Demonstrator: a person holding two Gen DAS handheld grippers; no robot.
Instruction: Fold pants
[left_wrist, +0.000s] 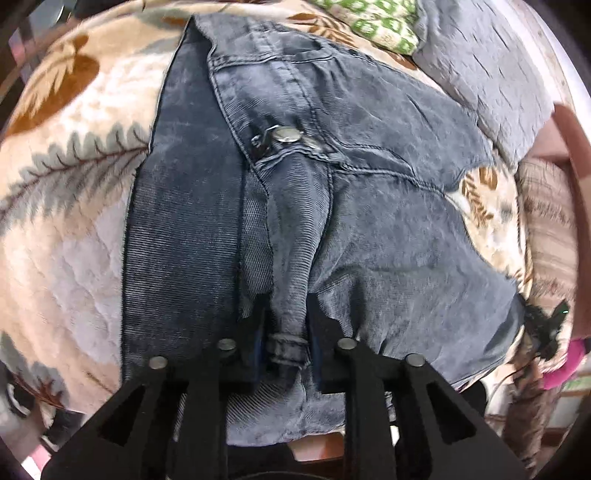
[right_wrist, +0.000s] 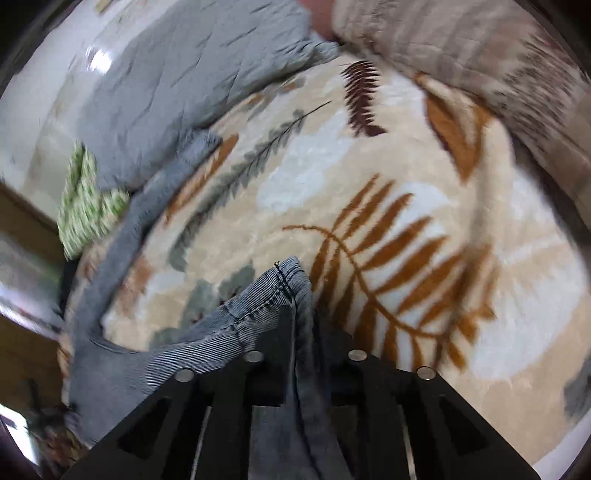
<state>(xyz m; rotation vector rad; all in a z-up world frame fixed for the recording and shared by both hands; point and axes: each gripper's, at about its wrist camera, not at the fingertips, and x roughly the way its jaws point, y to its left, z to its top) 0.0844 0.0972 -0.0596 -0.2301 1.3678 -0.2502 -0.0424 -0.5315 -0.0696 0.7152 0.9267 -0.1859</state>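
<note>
One pair of grey-blue denim pants (left_wrist: 229, 206) lies on a leaf-patterned blanket (left_wrist: 70, 206), waistband end toward the left wrist camera. The left gripper (left_wrist: 286, 328) is pressed together on a ridge of cloth near a belt loop at the waist; the metal button (left_wrist: 287, 134) sits straight ahead along the finger line, the rest of the garment running away from that gripper. The right gripper (right_wrist: 299, 332) is pinched onto a stitched hem or seam corner of the same pants (right_wrist: 266, 299), held above the blanket (right_wrist: 424, 184) with bare blanket ahead of it. The denim trails off to that gripper's left and back. Judgement: both hands hold one garment at separate points, so the coming fold turns on carrying the right-hand corner across toward the left-hand grip, along the pants' long axis; the left hand is nearer the waistband and likely acts as anchor. Count: one pants, two grippers, both clamped on cloth. Also in view: one grey quilted cover (right_wrist: 192, 74), one green-and-white patterned cloth (right_wrist: 85, 199), one brownish fuzzy blanket (right_wrist: 480, 48). Right view is motion-blurred; finer detail is unclear.
</note>
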